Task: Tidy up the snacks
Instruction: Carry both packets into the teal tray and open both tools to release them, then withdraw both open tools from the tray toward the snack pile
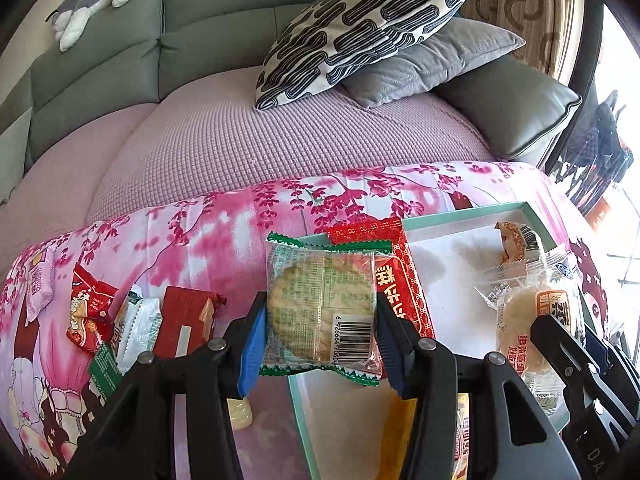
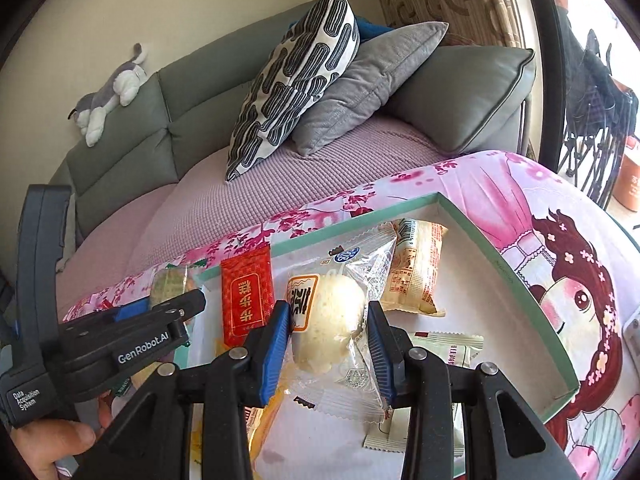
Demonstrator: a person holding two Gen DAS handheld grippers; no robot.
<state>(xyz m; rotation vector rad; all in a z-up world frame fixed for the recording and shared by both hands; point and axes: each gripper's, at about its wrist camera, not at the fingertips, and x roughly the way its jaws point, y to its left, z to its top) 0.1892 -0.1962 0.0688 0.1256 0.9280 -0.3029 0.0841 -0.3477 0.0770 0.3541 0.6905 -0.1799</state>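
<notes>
Left gripper [image 1: 320, 316]: blue pads clamped on both side edges of a rice cracker packet [image 1: 320, 308], clear wrap w/ green zigzag ends, barcode at lower right. Packet hangs over the near-left rim of the mint-edged tray [image 1: 472, 213], partly covering a red snack packet [image 1: 404, 280] w/ gold characters that sits at the tray's left end.

Right gripper [image 2: 327, 328]: pads pinched on a steamed cake in clear wrapper [image 2: 334, 320], pale round cake, orange label on its left side. It's above the tray's white floor, roughly mid-tray. Can't tell if the wrapper's bottom touches the floor.

Around it in the right wrist view: beige printed packet [image 2: 416, 268] just behind, toward the far rim; white-green sachet [image 2: 452, 346] to the right of the gripper; another pale packet [image 2: 384, 438] under the right finger, mostly hidden. A hand [image 2: 52, 446] grips the left gripper's handle at lower left.

Outside the tray, left wrist view: loose snacks on the pink floral cloth [image 1: 224, 240] – red packet [image 1: 86, 312], white-green packet [image 1: 138, 330], dark red box-like pack [image 1: 186, 320], pink pouch [image 1: 40, 284] far left. Small yellowish bottle cap [image 1: 239, 412] under the left finger.

Behind: purple-covered sofa seat [image 1: 280, 140], patterned b/w cushion [image 1: 360, 28] leaning on a grey cushion [image 1: 432, 64], plush dog [image 1: 96, 4] on the sofa back.
</notes>
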